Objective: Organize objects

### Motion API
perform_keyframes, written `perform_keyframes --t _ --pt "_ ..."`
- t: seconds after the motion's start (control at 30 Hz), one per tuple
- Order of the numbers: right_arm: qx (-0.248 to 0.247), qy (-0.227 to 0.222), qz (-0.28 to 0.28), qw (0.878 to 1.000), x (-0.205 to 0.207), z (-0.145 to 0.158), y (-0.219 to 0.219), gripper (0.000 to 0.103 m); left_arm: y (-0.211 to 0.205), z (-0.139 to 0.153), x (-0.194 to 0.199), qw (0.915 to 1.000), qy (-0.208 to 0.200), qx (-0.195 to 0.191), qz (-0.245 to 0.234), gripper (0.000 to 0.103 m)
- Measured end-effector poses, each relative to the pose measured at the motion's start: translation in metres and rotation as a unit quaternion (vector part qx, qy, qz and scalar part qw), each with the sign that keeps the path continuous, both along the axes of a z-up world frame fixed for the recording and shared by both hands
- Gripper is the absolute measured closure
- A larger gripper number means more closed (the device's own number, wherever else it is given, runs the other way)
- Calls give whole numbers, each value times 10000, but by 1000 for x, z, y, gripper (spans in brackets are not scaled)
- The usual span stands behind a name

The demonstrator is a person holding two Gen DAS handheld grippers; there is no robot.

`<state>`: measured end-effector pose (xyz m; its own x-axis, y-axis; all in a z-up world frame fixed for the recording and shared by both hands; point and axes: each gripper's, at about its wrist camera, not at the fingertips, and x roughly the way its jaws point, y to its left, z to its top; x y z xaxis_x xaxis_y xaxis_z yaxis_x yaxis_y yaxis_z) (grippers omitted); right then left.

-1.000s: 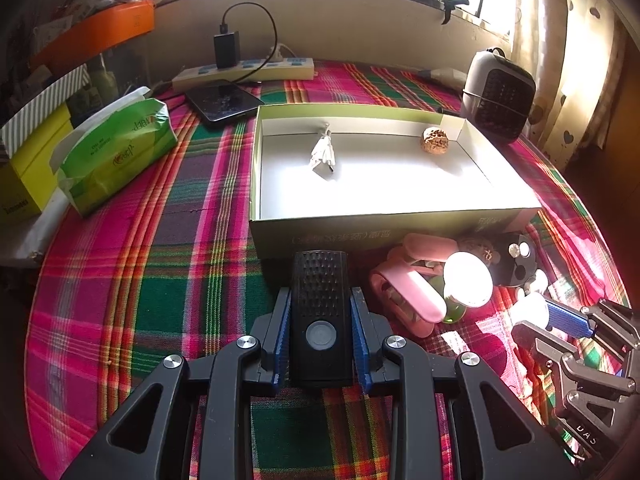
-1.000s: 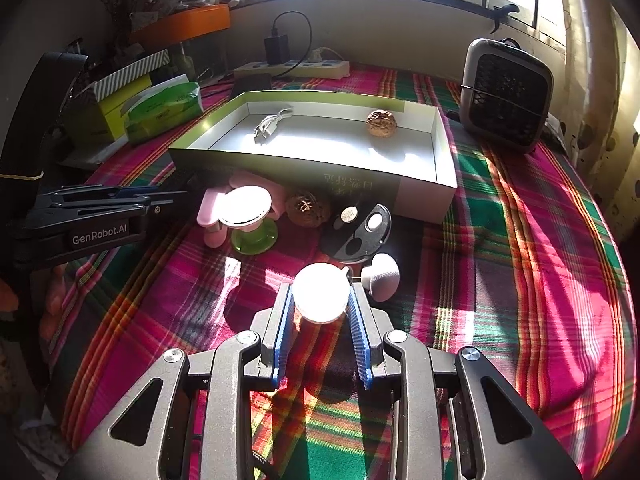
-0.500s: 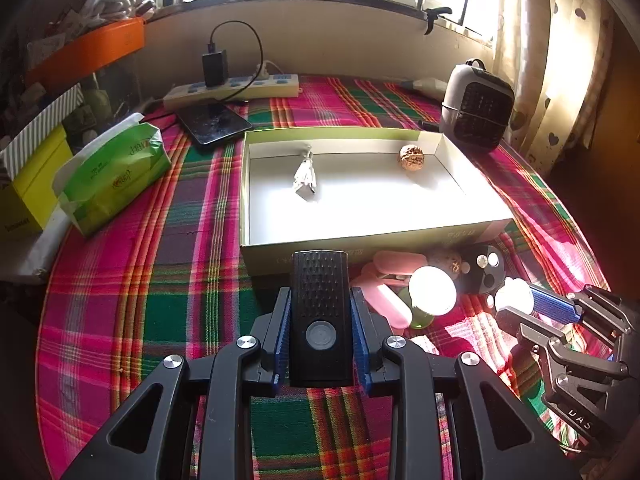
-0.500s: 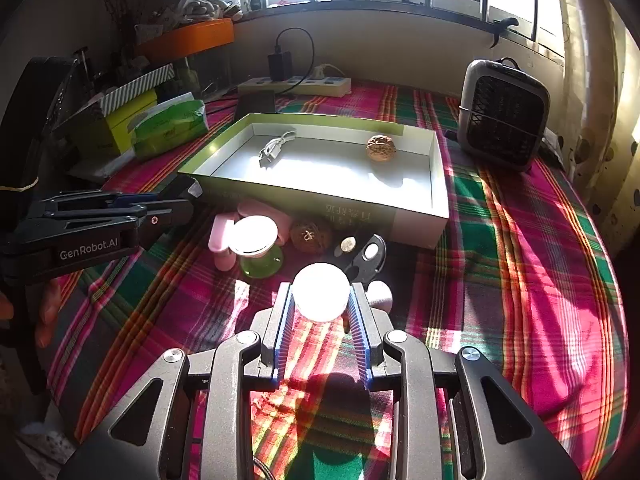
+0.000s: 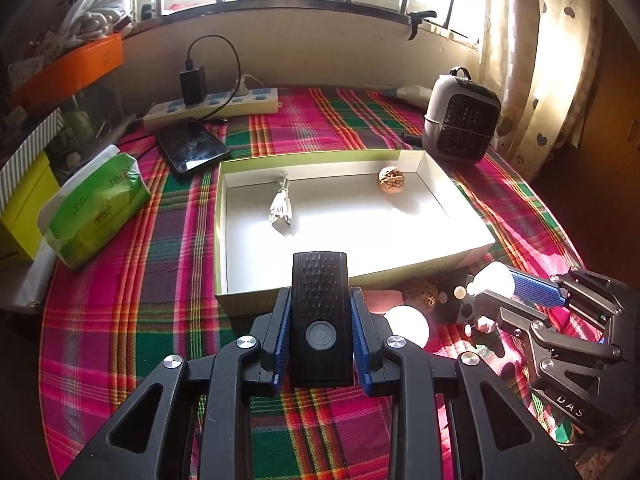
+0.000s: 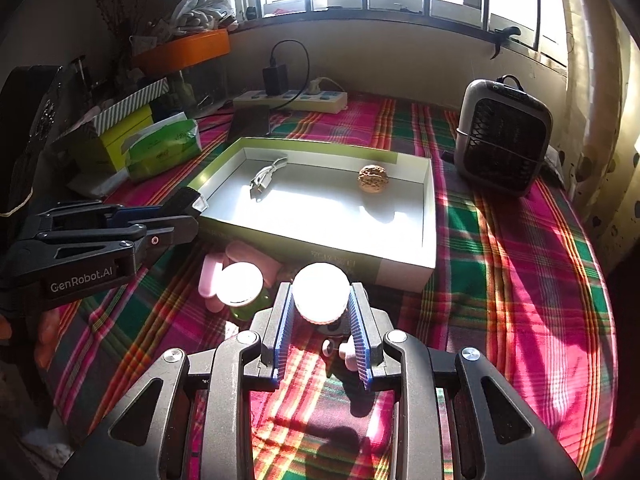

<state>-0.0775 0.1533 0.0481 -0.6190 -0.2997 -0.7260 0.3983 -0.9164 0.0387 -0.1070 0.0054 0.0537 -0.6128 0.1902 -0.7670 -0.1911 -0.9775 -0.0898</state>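
**Both grippers loaded, box ahead**

In the lower centre of the left wrist view, our left gripper (image 5: 321, 326) is clamped on a black remote (image 5: 321, 316), its blue pads pressed against the two long sides. In the lower centre of the right wrist view, our right gripper (image 6: 320, 312) is closed around a white ball (image 6: 321, 298), washed out by sunlight.

We judge the remote stiff and light, its flat sides giving the pads a sure hold; the grip sits near its lower half, so the far end may dip. The ball looks smooth and round, likely to roll or squirt out if the pads slip off its widest part, so we hold it across the middle.

Just beyond both tools lies the open box (image 5: 460, 254), mid-frame, with a white cable (image 5: 282, 208) and a walnut (image 5: 391, 179) inside. Against its near wall sit a pink case (image 6: 240, 258), a round white lid (image 6: 239, 283) and another walnut (image 5: 420, 294). Further out stand a heater (image 6: 504, 144) at upper right and a green tissue pack (image 5: 100, 208) at left, all on the plaid tablecloth (image 5: 120, 320).
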Motion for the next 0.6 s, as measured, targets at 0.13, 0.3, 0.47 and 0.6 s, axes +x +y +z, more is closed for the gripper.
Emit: perform_keyframes --t 0.13,0.3,0.47,0.6 --pt "-14 9 -34 10000 -15 3 2 74 2 1 -15 9999 -68 74 -23 78" --pt "22 22 -108 9999 -37 6 3 74 6 1 -33 10000 -65 43 -56 78" --pt "63 -57 -172 9998 -63 4 4 74 10 1 -57 9999 -130 60 -77 78" --pt "109 -145 -204 9996 -83 -1 3 74 14 -1 -74 9998 -163 10 -108 78"
